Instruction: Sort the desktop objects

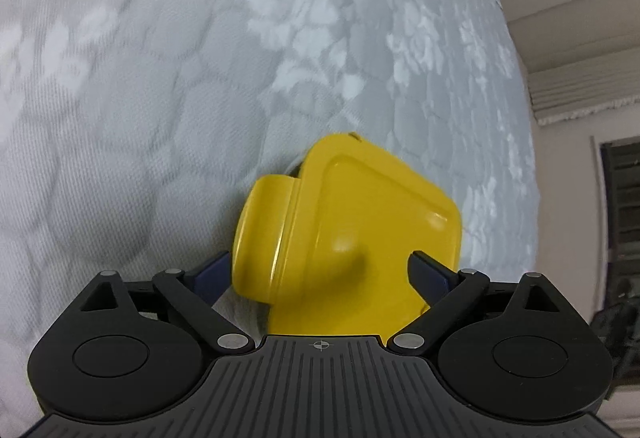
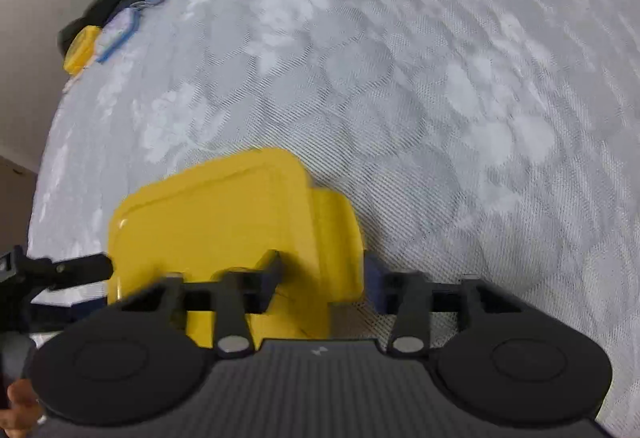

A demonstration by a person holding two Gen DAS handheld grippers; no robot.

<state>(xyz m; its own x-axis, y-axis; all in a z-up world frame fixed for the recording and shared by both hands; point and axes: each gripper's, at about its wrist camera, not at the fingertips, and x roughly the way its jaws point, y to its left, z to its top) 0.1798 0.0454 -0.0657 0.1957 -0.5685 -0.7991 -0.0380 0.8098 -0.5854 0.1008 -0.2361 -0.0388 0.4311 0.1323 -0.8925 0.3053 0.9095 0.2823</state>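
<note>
Left gripper (image 1: 320, 274) jaws clamp wide across the yellow box (image 1: 352, 234). Right gripper (image 2: 324, 278) jaws straddle the box's side latch (image 2: 340, 238); blur hides any contact.

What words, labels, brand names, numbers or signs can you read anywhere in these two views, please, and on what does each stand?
No readable text in either view.
Yellow box: plain, no label showing.
Left tool: only a small crosshair mark on its body, no letters.
Right tool: a small pale mark on its body, too blurred to read.
Blue-edged tags at the far edge of the mattress: any print is too small and blurred to read.
</note>
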